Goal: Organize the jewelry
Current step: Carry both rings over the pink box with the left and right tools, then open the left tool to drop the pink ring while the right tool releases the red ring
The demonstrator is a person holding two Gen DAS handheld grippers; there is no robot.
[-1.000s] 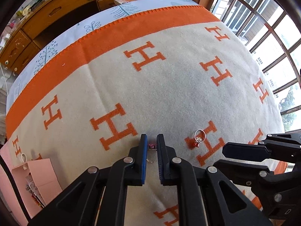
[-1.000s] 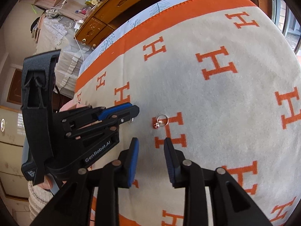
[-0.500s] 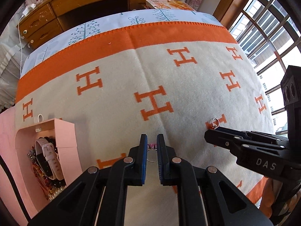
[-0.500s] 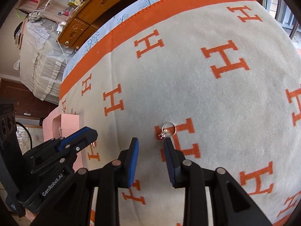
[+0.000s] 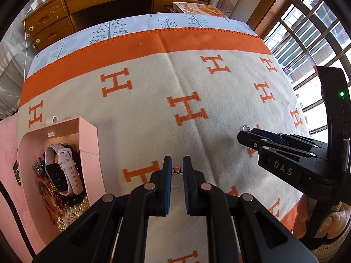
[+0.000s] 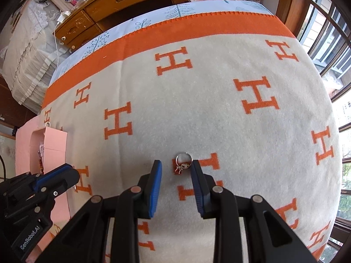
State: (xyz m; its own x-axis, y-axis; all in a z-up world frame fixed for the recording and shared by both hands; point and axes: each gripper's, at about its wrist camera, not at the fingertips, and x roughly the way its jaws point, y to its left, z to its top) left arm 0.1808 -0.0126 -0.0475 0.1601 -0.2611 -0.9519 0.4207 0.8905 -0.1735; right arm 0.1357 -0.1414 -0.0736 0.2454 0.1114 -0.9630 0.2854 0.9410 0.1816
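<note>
**Both hands shift toward the pink box side as the right fingers close in on a ring**

Since a second ago the left gripper (image 5: 177, 171) has travelled across the blanket (image 5: 153, 114) so that the open pink box (image 5: 87, 131), then only at the edge of its view, now lies well inside it at lower left. Meanwhile the right gripper (image 6: 176, 171) has come up to the second ring (image 6: 183, 161), which earlier lay ahead of its tips.

The left fingers (image 5: 167, 175) are nearly together, clamped on a small ring (image 5: 176, 178) with a pink stone at the top; the band hangs between the blue pads, above the blanket. The box sits left of them, apart, and holds a pale watch (image 5: 63, 168), beads and pearls.

The right fingers (image 6: 156, 175) are apart and closing. The silver ring with its red charm lies flat on the blanket between their tips, much nearer the right-hand finger, at the edge of an orange H. Whether that pad touches the ring cannot be told; the left-hand pad is clear of it.

In the left view, the right gripper's tips sit just beside that ring (image 5: 246, 128).
</note>
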